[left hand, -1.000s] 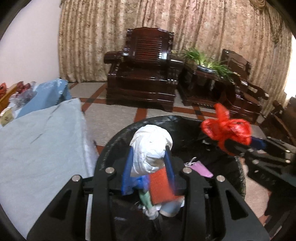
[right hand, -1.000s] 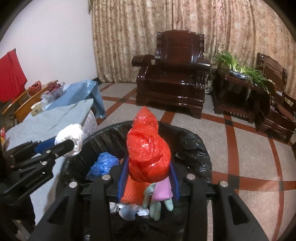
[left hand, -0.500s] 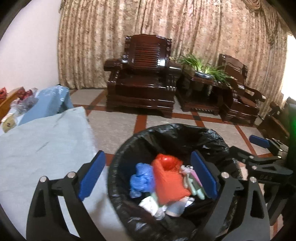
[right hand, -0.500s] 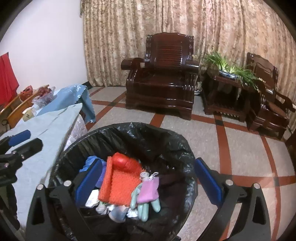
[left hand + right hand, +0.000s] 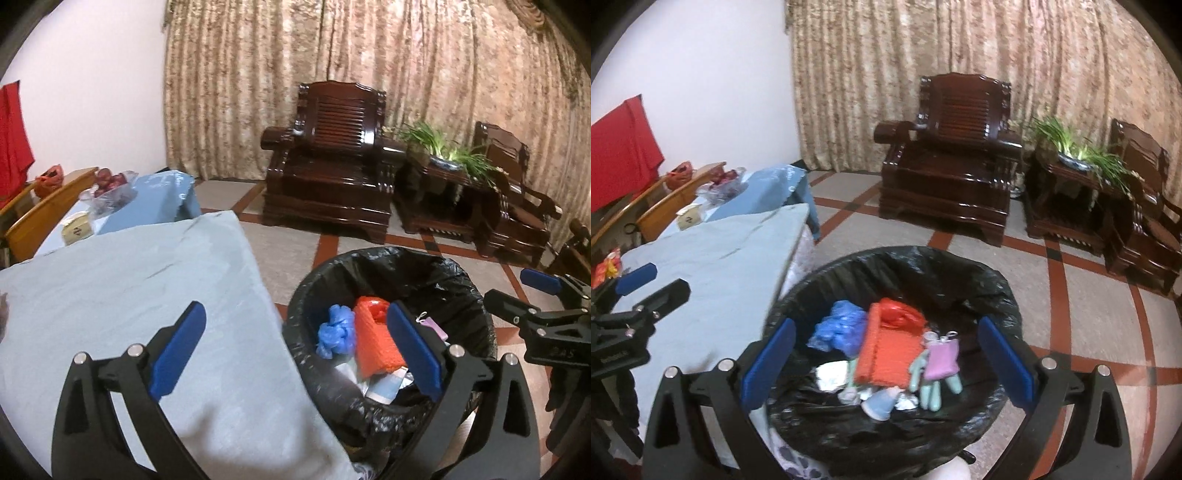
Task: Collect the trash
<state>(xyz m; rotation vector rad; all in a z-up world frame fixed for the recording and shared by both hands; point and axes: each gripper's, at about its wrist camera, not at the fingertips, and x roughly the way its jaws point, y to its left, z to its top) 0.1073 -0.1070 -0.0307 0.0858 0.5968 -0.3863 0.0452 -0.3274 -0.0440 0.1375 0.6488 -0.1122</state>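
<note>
A bin lined with a black bag (image 5: pixel 369 266) (image 5: pixel 905 262) stands on the floor beside the table with the light blue cloth (image 5: pixel 129 295) (image 5: pixel 720 258). Inside lie a red plastic bag (image 5: pixel 899 314), an orange mesh pad (image 5: pixel 886 354), a blue crumple (image 5: pixel 838 326), a white wad (image 5: pixel 831 373) and a pink pouch (image 5: pixel 942 356). My left gripper (image 5: pixel 293 310) (image 5: pixel 655 284) hovers over the table corner and the bin's left rim; its jaws are opening with nothing between them. My right gripper (image 5: pixel 886 326) (image 5: pixel 513 291) hangs open and empty above the bin.
A dark wooden armchair (image 5: pixel 332 166) stands by the curtain. A side table with a plant (image 5: pixel 443 155) and a second armchair (image 5: pixel 517 206) are to its right. A bag of fruit (image 5: pixel 110 188) and a small box (image 5: pixel 75 230) lie at the table's far end. Wooden chairs (image 5: pixel 44 210) stand left.
Both grippers opened. The white wad left my left one and the red bag my right one, and both dropped into the bin. Both grippers drew back and up; the left one swung over the table.
</note>
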